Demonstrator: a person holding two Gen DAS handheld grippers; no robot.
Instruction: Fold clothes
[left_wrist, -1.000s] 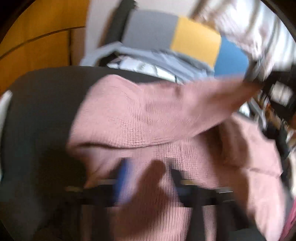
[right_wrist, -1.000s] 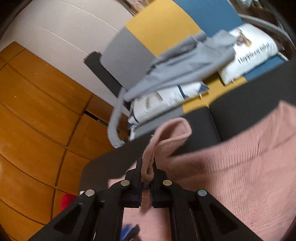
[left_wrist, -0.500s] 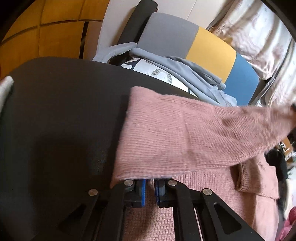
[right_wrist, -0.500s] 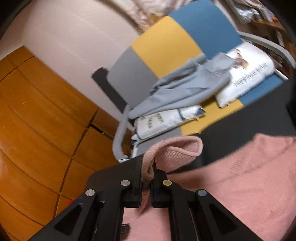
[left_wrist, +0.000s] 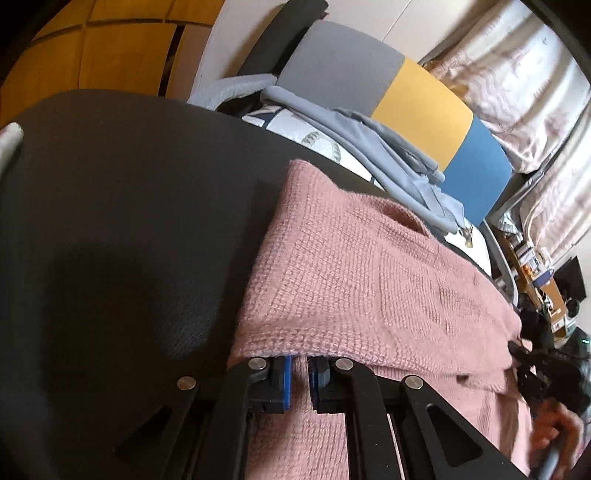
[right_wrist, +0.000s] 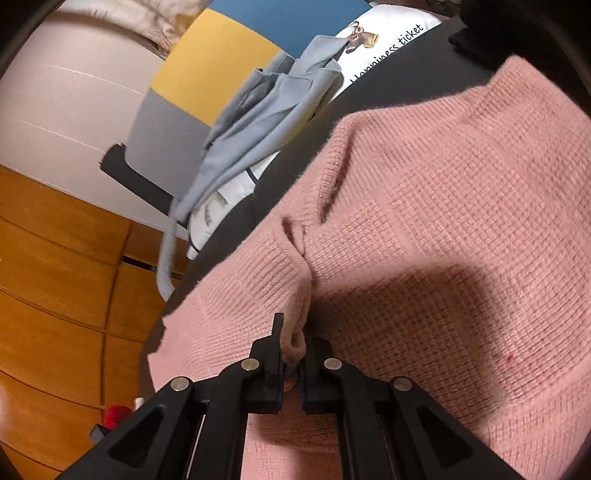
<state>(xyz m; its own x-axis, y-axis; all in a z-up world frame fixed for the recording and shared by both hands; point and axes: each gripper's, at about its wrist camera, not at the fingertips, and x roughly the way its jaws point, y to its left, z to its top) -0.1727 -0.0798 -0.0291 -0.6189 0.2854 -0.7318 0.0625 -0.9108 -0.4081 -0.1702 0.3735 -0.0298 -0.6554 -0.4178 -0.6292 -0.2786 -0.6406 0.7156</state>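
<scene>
Both pairs of jaws are clenched on the pink sweater (left_wrist: 373, 280): the left gripper (left_wrist: 300, 363) pinches its near folded edge between blue pads, and the right gripper (right_wrist: 291, 354) bites a bunched ridge of knit that stands up between its fingers.

One sweater, a soft waffle knit in dusty pink, lies folded over itself on the black table (left_wrist: 122, 206); its left edge runs straight from near to far, and the top layer ends in a neat hem just ahead of the left gripper.

Left of the sweater the black table lies bare right out to its rounded edge. Beyond the far edge stands one chair (left_wrist: 413, 110) with a grey, yellow and blue back, holding one grey-blue garment (right_wrist: 258, 129) draped over a white printed cushion (right_wrist: 384, 48). Wooden cupboard doors (right_wrist: 55, 277) stand at the left.
</scene>
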